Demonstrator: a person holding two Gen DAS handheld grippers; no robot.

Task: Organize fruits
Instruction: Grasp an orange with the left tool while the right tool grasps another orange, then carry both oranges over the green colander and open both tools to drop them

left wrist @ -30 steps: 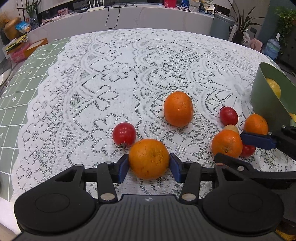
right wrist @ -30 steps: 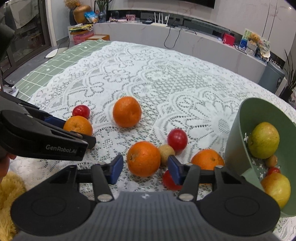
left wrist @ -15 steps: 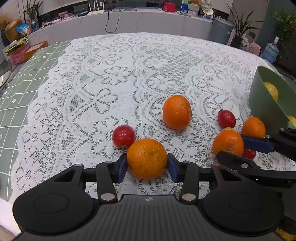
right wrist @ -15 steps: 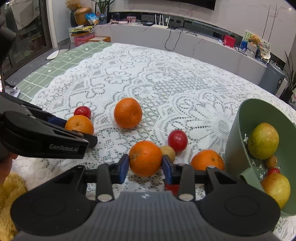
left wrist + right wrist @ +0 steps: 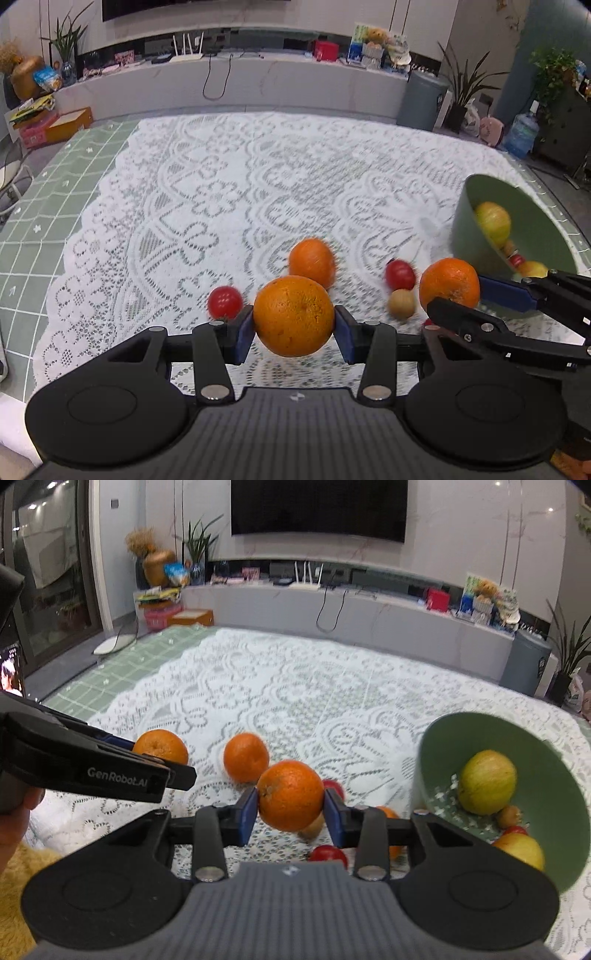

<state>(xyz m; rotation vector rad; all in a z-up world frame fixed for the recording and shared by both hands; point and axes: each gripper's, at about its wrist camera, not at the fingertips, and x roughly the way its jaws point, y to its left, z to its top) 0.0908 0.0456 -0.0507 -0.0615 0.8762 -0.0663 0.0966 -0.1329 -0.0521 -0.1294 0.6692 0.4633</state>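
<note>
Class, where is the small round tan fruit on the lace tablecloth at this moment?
In the left wrist view the small round tan fruit lies right of centre, just below a red tomato and left of the orange held by the right gripper.

My left gripper is closed on an orange, its 2 blue fingers pressed to the fruit's sides and holding it above the bench. My right gripper is likewise clamped on another orange, lifted. The 2 grippers sit side by side, left one reaching in from the left in the right wrist view.
</note>
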